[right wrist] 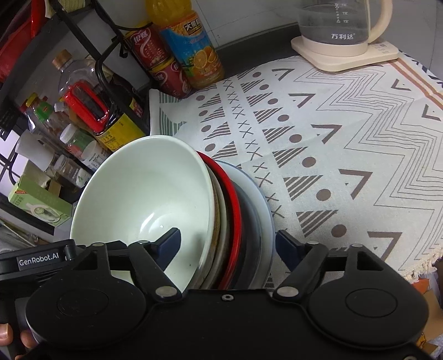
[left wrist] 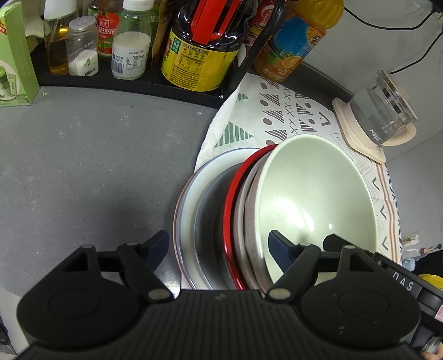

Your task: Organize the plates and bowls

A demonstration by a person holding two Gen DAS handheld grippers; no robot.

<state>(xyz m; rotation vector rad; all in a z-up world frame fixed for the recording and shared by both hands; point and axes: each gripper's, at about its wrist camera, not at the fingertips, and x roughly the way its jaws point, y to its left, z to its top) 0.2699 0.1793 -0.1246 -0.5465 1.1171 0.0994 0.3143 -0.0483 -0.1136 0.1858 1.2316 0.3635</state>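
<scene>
Nested stack, pale green ceramic bowl point(left wrist: 313, 199) uppermost, sits between both claws: left gripper point(left wrist: 218, 243) and right gripper point(right wrist: 227, 243) jaws apart, straddling opposite rims, unclamped.

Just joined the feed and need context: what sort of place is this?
Most likely a home kitchen counter: a rack of condiment bottles, a glass electric kettle, and stacked bowls and plates on a patterned cloth.

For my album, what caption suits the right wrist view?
Open right gripper straddling a nested stack: pale green bowl, red-rimmed dish, pale blue plate, on patterned cloth.
</scene>
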